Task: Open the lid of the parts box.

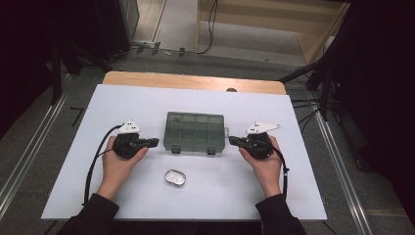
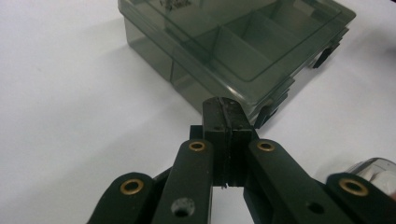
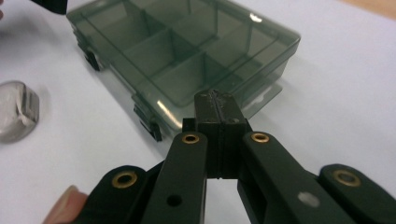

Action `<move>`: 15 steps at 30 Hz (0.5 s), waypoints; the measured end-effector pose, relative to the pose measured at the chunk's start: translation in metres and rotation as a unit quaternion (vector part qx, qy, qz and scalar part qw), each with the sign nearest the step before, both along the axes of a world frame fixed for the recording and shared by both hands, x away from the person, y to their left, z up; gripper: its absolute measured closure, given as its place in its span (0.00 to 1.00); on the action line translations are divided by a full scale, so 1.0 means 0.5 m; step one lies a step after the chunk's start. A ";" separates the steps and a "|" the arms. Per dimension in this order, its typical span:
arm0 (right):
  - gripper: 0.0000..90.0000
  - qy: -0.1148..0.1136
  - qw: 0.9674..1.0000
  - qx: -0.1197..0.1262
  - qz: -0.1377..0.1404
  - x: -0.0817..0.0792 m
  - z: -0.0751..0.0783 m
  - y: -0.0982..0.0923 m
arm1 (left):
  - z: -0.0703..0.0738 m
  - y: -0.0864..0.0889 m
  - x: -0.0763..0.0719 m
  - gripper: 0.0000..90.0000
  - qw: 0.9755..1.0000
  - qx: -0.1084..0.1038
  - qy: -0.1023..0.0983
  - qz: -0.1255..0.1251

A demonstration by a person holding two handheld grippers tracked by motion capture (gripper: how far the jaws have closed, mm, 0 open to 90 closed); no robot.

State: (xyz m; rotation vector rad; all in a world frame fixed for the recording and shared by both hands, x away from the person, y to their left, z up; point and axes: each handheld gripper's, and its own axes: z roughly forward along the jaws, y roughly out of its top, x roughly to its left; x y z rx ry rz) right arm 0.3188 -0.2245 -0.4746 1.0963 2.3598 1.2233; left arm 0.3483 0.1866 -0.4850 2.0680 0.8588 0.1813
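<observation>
A dark green see-through compartment box [image 1: 195,132] with its lid down lies flat mid-table, two latches on its near side. My left gripper [image 1: 153,142] sits just left of the box, pointing at it, jaws pressed together with nothing between them; the left gripper view has the box [image 2: 233,46] right beyond the tips [image 2: 226,109]. My right gripper [image 1: 233,141] mirrors it at the box's right end, also shut and empty, with the box [image 3: 182,56] ahead of its tips [image 3: 215,105]. A small oval metal tin [image 1: 175,178] lies on the mat in front of the box.
A white mat [image 1: 147,103] covers the wooden table [image 1: 191,81]. The tin [image 3: 16,109] appears at the left of the right gripper view and its edge [image 2: 373,170] at the right of the left gripper view. Dark stands and cables flank the table.
</observation>
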 end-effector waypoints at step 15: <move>0.97 0.043 0.997 -0.056 0.037 0.000 -0.038 0.013 | -0.023 -0.018 0.002 0.99 1.000 0.005 0.017 -0.016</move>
